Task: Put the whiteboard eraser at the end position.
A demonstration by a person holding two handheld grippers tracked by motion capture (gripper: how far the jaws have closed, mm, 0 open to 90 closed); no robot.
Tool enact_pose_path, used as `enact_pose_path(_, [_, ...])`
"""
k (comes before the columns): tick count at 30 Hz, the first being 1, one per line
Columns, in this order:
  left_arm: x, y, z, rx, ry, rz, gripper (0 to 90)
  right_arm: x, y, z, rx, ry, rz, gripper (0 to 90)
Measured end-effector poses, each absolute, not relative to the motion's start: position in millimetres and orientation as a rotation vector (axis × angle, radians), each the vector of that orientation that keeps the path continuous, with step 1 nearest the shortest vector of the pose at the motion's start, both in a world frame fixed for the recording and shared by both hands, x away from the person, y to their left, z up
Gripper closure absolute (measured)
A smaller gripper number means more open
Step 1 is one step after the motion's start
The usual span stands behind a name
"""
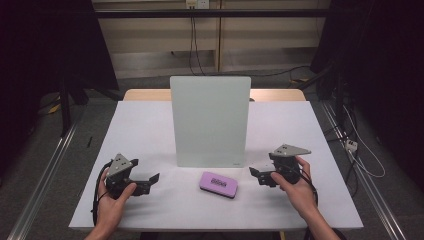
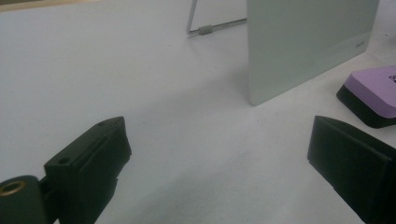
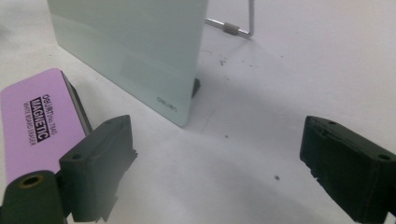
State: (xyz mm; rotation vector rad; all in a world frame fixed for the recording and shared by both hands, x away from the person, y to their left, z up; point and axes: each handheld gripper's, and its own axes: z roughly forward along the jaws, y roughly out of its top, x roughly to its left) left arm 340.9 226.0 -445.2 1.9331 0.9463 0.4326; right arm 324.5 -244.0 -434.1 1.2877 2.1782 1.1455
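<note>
In the high view, the purple magnetic whiteboard eraser [image 1: 218,184] lies flat on the white desk [image 1: 150,130], just in front of the upright glass whiteboard [image 1: 210,120] and slightly toward its right edge. The right tongs [image 1: 256,174] sit near the eraser's right end, jaws wide and empty, aimed at it; the left tongs [image 1: 152,181] rest farther off on the eraser's other side, also wide with nothing between them. The likely trouble: the eraser is low and flat, so a level approach could shove it along the desk rather than straddle it, and a push toward the whiteboard might knock the board on its thin wire stand.

In the left gripper view, the eraser [image 2: 373,93] sits beyond the right-hand jaw, near the board's bottom corner [image 2: 261,95], well outside the gap. The stand [image 2: 205,29] shows behind the board.

In the right gripper view, the eraser [image 3: 35,121] lies just past the left-hand jaw, close beside it but not between the jaws, with the board [image 3: 130,51] standing right behind. If the tongs close from here, I judge they would clip only the eraser's edge or miss it
</note>
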Motion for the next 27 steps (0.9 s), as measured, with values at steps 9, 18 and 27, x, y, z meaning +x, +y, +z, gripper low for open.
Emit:
enact_pose_path(9, [339, 225, -445, 1.921, 0.961, 0.434, 5.3, 317, -264, -443, 1.339, 2.108, 1.125, 10.0])
enact_pose_path(18, [338, 224, -445, 1.933, 0.957, 0.436, 5.3, 305, -278, -450, 1.377, 2.063, 1.138, 10.3])
enact_pose_path(27, [339, 226, -445, 1.930, 0.964, 0.436, 5.3, 296, -285, -458, 1.402, 2.028, 1.161, 10.2])
